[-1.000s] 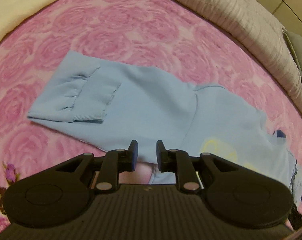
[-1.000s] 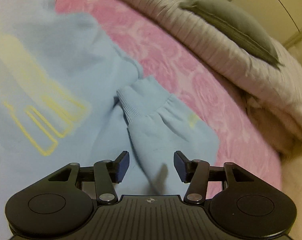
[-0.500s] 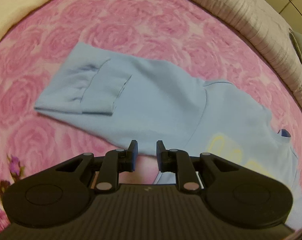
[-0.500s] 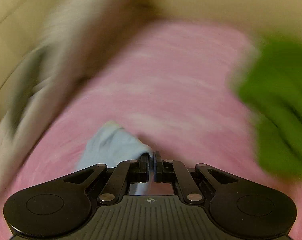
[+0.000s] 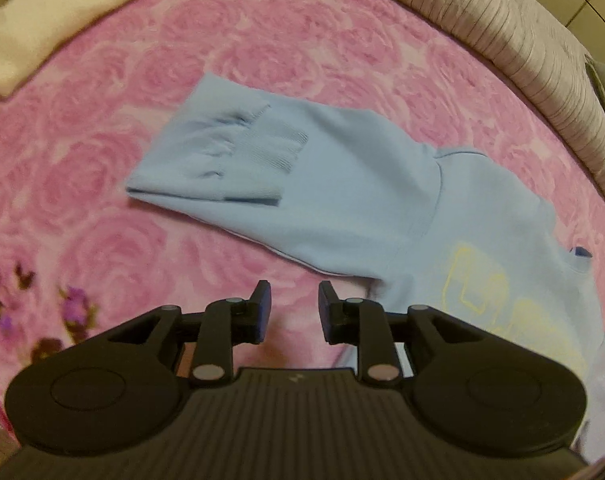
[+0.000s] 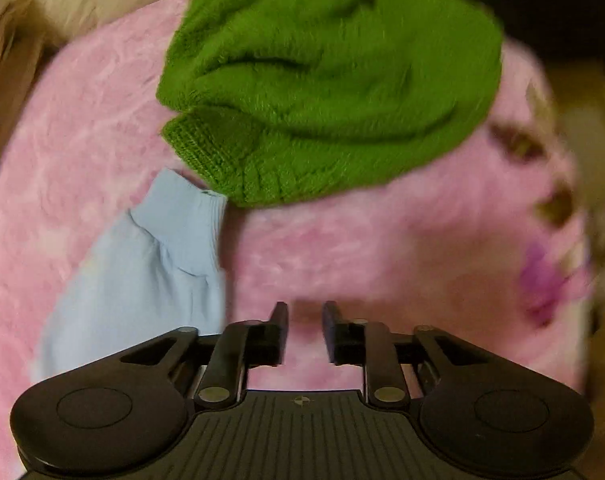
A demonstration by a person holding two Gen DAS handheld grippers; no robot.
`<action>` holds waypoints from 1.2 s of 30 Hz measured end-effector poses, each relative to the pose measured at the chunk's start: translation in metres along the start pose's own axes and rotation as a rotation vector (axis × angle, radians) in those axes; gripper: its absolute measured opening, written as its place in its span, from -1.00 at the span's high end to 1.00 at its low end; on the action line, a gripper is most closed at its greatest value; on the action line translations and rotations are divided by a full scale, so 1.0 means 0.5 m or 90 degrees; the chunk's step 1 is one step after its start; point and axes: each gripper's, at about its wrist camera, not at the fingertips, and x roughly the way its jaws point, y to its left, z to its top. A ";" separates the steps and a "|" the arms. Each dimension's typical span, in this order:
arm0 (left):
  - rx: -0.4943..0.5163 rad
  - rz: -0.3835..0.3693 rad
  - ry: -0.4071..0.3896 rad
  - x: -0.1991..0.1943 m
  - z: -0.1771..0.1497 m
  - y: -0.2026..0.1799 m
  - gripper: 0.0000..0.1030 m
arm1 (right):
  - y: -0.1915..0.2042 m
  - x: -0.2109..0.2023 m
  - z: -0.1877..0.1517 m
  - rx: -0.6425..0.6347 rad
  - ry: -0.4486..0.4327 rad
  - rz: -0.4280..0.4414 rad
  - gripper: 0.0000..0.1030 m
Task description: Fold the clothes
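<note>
A light blue sweatshirt (image 5: 382,200) with yellow outlined lettering lies flat on the pink rose-patterned bed cover (image 5: 102,160). One sleeve is folded back on itself, its ribbed cuff (image 5: 262,160) lying on top. My left gripper (image 5: 290,300) hovers open just short of the sweatshirt's near edge, nothing between its fingers. In the right wrist view the other sleeve (image 6: 162,256) lies stretched out to the left of my right gripper (image 6: 304,312), which is open and holds nothing. That sleeve's cuff touches a green knitted garment (image 6: 322,88).
A cream folded cloth (image 5: 54,12) lies at the far left of the bed. A grey ribbed quilt (image 5: 522,32) runs along the far right edge. Dark clothing (image 6: 542,0) sits behind the green knit. Bare pink cover lies ahead of the right gripper.
My right gripper shut on the sleeve, swung it outward away from the body, then let go and now stands open. The left gripper drew back slightly from the sweatshirt.
</note>
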 end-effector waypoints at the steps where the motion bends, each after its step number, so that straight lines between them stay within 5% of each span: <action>1: 0.014 0.009 -0.008 -0.004 -0.001 0.000 0.47 | 0.003 -0.004 -0.008 -0.010 -0.001 -0.004 0.43; 5: 0.099 0.058 -0.041 0.006 0.004 -0.013 0.34 | 0.015 -0.021 -0.039 -0.049 -0.005 -0.018 0.38; 14: 0.435 0.163 -0.087 0.148 0.013 -0.068 0.32 | 0.083 -0.016 -0.220 -0.102 0.067 0.018 0.36; 17: 0.529 0.189 -0.077 0.202 0.007 -0.069 0.59 | 0.096 -0.026 -0.254 -0.088 0.075 0.018 0.35; 19: 0.489 0.177 -0.100 0.192 0.026 -0.040 0.82 | 0.100 -0.034 -0.266 -0.085 0.076 0.013 0.35; 22: 0.309 0.147 -0.169 0.127 0.087 0.044 0.86 | 0.112 -0.052 -0.279 -0.087 0.074 0.009 0.35; 26: 0.045 0.228 -0.239 0.052 0.158 0.223 0.90 | 0.138 -0.061 -0.300 -0.105 0.080 0.015 0.35; 30: -0.130 0.346 -0.132 0.067 0.192 0.408 0.78 | 0.175 -0.036 -0.316 -0.147 0.099 0.018 0.35; 34: -0.138 0.177 -0.114 0.042 0.197 0.401 0.68 | 0.239 -0.013 -0.327 -0.266 0.106 0.025 0.35; 36: -0.055 0.097 -0.085 0.053 0.209 0.321 0.60 | 0.281 -0.003 -0.330 -0.344 0.103 0.034 0.35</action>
